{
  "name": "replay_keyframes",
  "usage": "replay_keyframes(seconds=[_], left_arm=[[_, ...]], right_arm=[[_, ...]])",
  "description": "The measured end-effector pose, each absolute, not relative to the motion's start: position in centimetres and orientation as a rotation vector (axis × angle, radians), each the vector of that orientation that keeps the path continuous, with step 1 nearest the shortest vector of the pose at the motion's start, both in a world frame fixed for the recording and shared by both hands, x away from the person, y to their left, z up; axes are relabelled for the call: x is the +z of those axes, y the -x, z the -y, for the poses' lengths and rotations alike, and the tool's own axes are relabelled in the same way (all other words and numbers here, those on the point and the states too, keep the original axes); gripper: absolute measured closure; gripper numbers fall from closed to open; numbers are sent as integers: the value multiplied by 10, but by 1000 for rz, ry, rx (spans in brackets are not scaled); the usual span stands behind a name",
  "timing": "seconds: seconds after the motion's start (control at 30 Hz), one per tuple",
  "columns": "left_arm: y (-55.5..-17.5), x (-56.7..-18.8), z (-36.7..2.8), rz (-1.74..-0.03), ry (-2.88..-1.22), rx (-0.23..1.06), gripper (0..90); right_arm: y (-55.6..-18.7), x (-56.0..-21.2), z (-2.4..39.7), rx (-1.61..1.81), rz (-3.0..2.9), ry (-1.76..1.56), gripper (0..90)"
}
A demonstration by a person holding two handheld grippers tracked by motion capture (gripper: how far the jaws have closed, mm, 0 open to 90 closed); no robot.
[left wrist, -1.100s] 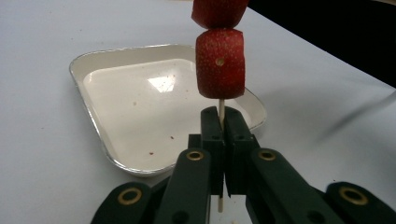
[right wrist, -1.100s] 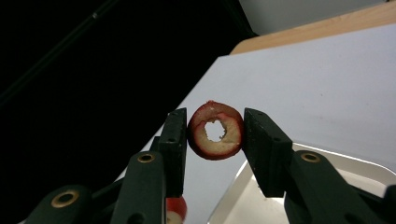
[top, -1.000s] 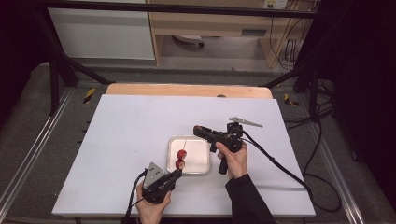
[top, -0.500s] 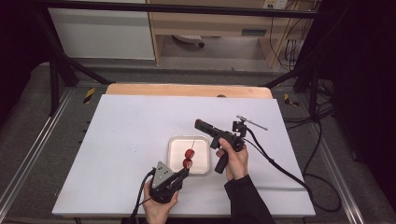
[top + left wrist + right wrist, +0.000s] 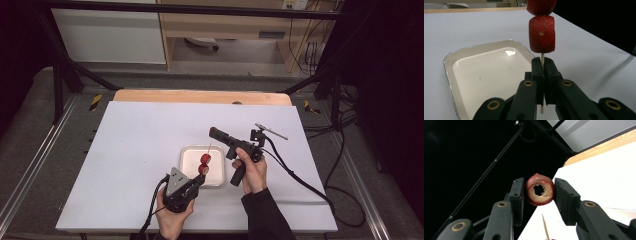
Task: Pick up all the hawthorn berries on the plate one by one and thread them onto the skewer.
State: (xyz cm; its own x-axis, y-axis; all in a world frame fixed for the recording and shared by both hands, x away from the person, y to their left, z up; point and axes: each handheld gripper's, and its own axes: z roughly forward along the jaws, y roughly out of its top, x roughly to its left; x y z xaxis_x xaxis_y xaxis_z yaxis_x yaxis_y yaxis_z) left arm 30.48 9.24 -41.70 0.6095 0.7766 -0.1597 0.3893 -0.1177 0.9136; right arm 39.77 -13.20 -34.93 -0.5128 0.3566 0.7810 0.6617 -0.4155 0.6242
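Red strawberry pieces (image 5: 541, 33) ride a wooden skewer (image 5: 542, 58) clamped in the left tool (image 5: 542, 72) above the white tray (image 5: 191, 156) on the counter (image 5: 135, 145); just beyond the tray, the right tool (image 5: 539, 195) grips a hollowed strawberry slice (image 5: 539, 190).

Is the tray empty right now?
Empty: the tray shows a bare white bottom. Both strawberry pieces sit on the skewer, above it.

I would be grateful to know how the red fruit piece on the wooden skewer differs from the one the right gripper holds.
The skewered red fruit piece is a blocky chunk already threaded on the thin wooden skewer; the hollow-cored fruit ring is round, off the skewer, pinched between the right gripper jaws. Both are red-skinned and pierced.
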Motion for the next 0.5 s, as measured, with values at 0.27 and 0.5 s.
replay_keyframes(seconds=[0.27, 0.5], left_arm=[[-308, -416, -88, -965, -1723, 435, 885], [-307, -416, -89, -967, -1711, 429, 885]], right_arm=[[-396, -352, 130, -2039, 1554, 1392, 615], [-395, -351, 130, -2042, 1555, 1379, 615]])
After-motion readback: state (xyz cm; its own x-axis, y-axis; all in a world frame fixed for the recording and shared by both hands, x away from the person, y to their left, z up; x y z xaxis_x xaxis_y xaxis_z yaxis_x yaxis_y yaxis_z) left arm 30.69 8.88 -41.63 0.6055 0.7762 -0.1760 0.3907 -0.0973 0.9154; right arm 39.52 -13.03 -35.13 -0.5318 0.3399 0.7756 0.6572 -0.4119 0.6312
